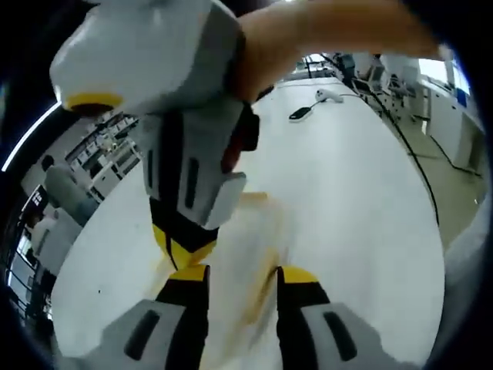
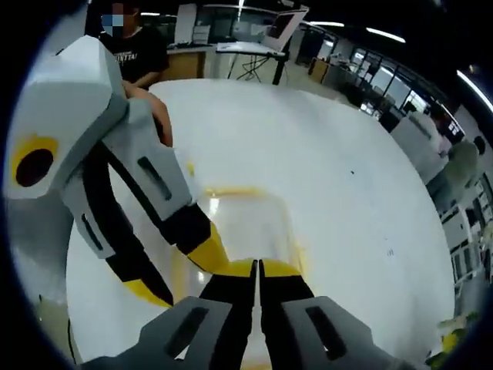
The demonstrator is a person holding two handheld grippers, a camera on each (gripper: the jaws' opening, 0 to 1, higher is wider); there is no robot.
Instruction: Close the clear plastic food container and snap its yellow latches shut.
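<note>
Right gripper [image 2: 257, 266]: jaws pressed together, tips at near rim of container [image 2: 246, 223], nothing seen between them. Left gripper [image 1: 243, 274]: jaws spread, container wall [image 1: 243, 254] between tips, contact unclear. In right gripper view, left gripper [image 2: 196, 254] reaches in from left onto container. Container: clear w/ yellow trim, on white table [image 2: 347, 177], well inside edges. Lid/latch state: cannot tell. Black remote [image 1: 300, 113] near far table edge.

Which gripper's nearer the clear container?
Right, narrowly. The right gripper has its shut jaws against the yellow rim of the container. The left gripper is open, its jaws straddling the container's edge beside it, contact unclear.
</note>
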